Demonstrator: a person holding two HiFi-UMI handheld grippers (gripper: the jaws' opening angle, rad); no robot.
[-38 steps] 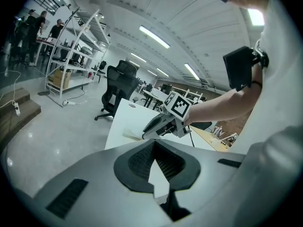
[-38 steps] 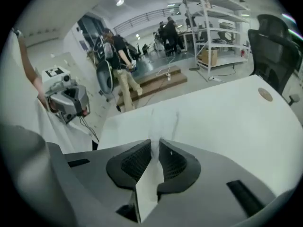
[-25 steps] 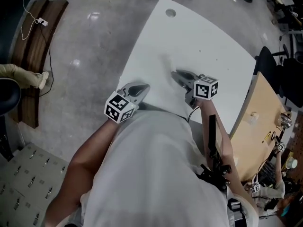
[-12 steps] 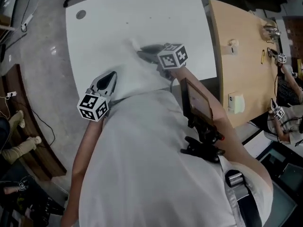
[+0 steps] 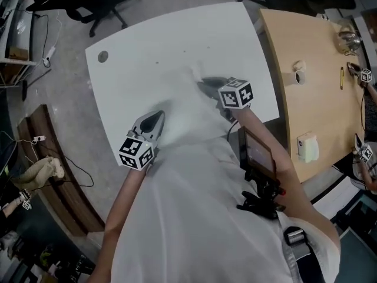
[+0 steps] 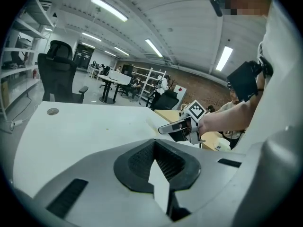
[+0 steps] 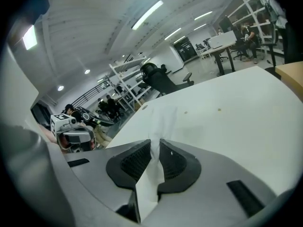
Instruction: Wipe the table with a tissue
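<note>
A white tissue [image 7: 163,119] stands up between the pads of my right gripper [image 7: 155,143], which is shut on it. In the head view the right gripper [image 5: 204,82] reaches over the near middle of the white table [image 5: 147,52], and the tissue [image 5: 194,74] touches the tabletop at its tip. My left gripper [image 5: 158,117] hovers over the table's near edge to the left, apart from the tissue. The left gripper [image 6: 154,142] has its pads together with nothing held. The right gripper [image 6: 164,128] also shows in the left gripper view.
A round cable hole [image 5: 103,56] sits at the table's far left corner, and small specks [image 5: 156,62] lie beyond the tissue. A wooden desk [image 5: 312,46] with small items adjoins on the right. An office chair [image 5: 97,2] and a brown bench [image 5: 56,175] stand on the floor.
The person has turned, so the table sits differently in view. Both grippers have swung sideways over the table's near part, the right one still carrying the tissue. Neither jaw has changed.
</note>
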